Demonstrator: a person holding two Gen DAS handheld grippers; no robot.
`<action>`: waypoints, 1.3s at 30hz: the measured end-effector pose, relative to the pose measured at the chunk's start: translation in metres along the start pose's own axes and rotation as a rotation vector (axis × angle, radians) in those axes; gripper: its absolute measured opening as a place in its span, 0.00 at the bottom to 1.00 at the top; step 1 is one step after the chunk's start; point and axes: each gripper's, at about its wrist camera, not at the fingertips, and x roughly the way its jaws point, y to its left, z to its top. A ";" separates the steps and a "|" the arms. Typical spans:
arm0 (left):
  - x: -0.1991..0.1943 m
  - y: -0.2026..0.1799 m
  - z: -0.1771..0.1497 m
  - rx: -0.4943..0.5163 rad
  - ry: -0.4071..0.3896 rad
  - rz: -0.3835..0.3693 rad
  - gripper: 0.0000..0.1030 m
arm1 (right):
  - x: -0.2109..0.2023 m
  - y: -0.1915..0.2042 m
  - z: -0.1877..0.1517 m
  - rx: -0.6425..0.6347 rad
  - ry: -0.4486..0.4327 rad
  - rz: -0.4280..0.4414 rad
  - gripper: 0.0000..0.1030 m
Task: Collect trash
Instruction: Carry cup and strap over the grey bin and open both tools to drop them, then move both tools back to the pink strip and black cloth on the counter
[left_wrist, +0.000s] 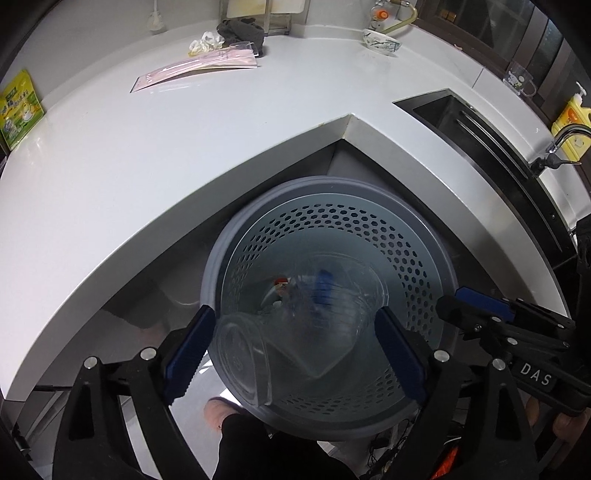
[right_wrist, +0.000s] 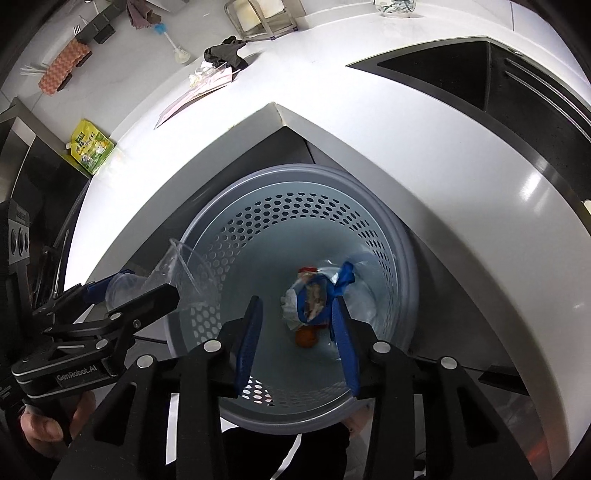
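Note:
A grey perforated trash bin stands on the floor in the counter's corner. My left gripper is shut on a clear plastic cup, held tilted over the bin's mouth. My right gripper hangs open and empty over the bin. At the bin's bottom lie a blue wrapper, white crumpled paper, a red scrap and an orange piece.
On the white counter lie a pink sheet, crumpled white tissue, a dark cloth, a green pouch and a bowl. A black sink lies to the right.

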 end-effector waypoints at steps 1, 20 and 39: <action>0.000 0.000 0.000 -0.003 0.001 0.004 0.84 | 0.000 0.000 0.000 0.000 0.000 0.002 0.37; -0.005 0.004 0.005 -0.004 0.027 0.067 0.91 | -0.007 -0.003 0.004 0.014 -0.008 0.025 0.39; -0.092 0.035 0.061 -0.072 -0.182 0.153 0.92 | -0.051 0.026 0.053 -0.057 -0.095 0.085 0.44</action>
